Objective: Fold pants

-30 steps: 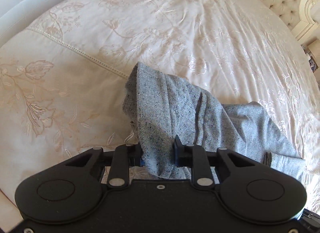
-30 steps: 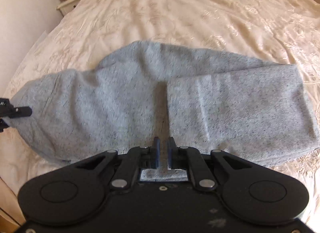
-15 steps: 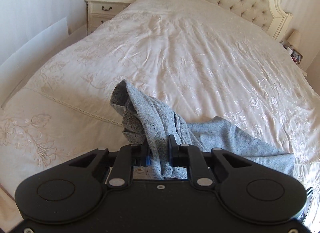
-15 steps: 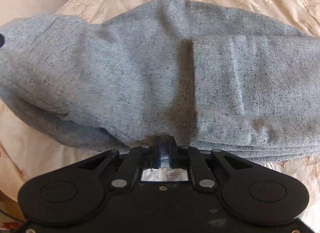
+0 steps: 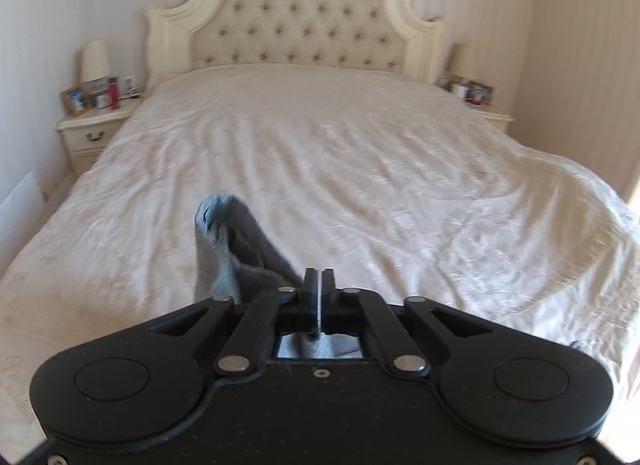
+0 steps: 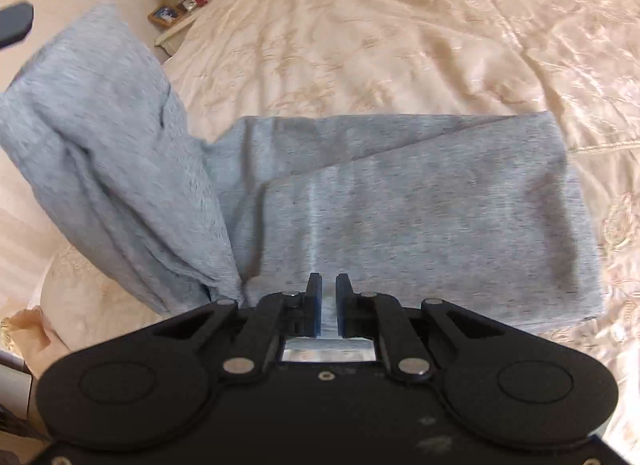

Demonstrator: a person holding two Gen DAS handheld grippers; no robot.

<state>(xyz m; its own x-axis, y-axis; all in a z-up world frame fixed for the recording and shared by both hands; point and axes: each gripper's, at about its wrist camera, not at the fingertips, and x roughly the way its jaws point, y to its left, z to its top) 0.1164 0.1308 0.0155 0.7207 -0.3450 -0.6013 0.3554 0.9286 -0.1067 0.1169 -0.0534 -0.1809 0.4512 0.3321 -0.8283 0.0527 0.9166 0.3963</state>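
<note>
The grey pants (image 6: 400, 217) lie folded on the cream bedspread (image 6: 400, 45), their right part flat. Their left end (image 6: 104, 153) is lifted off the bed and blurred, rising toward my left gripper, whose dark tip (image 6: 16, 21) shows at the left edge. In the left wrist view my left gripper (image 5: 319, 277) has its jaws pressed together, a thin pale strip between them, and grey cloth (image 5: 232, 241) standing up just to their left. My right gripper (image 6: 328, 285) sits over the near edge of the pants, jaws a narrow gap apart with grey cloth in it.
The bed (image 5: 360, 169) stretches ahead to a tufted headboard (image 5: 296, 33). A nightstand (image 5: 92, 133) with a lamp, a photo frame and a red bottle stands at the left. A second nightstand (image 5: 492, 117) with frames stands at the right. Walls run close along both sides.
My left gripper rose and swung round to face the headboard, its jaws narrowing from a wide hold on bunched cloth to fully together. The pants' left end came up off the bed. My right gripper shifted over the pants.
</note>
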